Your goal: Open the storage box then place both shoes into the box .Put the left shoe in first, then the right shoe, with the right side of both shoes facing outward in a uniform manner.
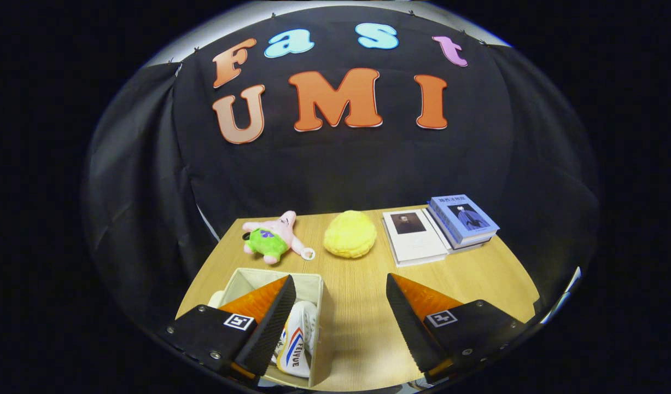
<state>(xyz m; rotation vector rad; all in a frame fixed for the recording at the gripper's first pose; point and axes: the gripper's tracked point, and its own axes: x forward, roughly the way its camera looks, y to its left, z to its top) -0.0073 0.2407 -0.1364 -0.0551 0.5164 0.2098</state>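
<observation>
Wooden table (362,306) carries open storage box (313,284) at seven o'clock; one white shoe (298,342) stands inside. Second shoe's placement undetermined. Gripper (340,301) fingers spread wide, holding nothing.

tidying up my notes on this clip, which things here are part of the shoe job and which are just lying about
Job: open beige fabric storage box; white shoe with red and blue stripes inside it; gripper, fingers open, empty.

Lying about: pink starfish plush toy; yellow round plush; white book; blue book stack; wooden table.
</observation>
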